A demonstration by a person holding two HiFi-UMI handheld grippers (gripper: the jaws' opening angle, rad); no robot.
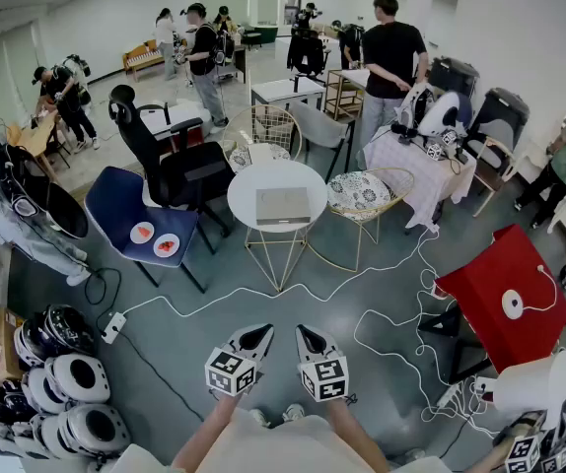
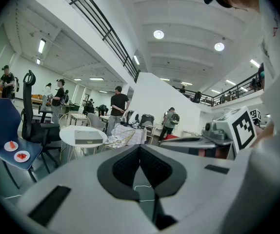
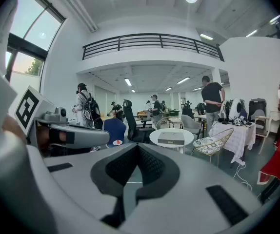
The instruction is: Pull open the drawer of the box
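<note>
Left gripper view up close: left gripper (image 2: 140, 150) closed, dark ribbed pads (image 2: 124, 167) pressed together to a point, nothing caught between. Same story in the right gripper view: right gripper (image 3: 138, 150) closed as well, pads (image 3: 153, 165) meeting along one seam, empty.

Seen from the head view side by side low over the grey floor (image 1: 165, 363), left gripper (image 1: 261, 335) and right gripper (image 1: 304, 333), tips leaning toward each other, near but not touching, marker cubes (image 1: 228, 372) back toward the forearms (image 1: 199, 441).

Aimed ahead at the box (image 1: 283, 206), well apart from both. Lies flat near the middle of a small round white table (image 1: 248, 187) on thin pale legs. Low, wide and rectangular, grey-tan on top, with a paler strip along the side facing the grippers. Reads as one tidy closed block; handle and drawer edge too small to make out. Shows in both gripper views as a flat grey slab on that same tabletop.

Just right of the table, a wire chair (image 1: 364, 195) with a patterned cushion. To the left, a blue chair (image 1: 120, 200) carrying two small plates (image 1: 142, 233) of something red, and a black office chair (image 1: 170, 161) behind it. Between table and grippers, a white cable (image 1: 362, 299) winding across the floor.
</note>
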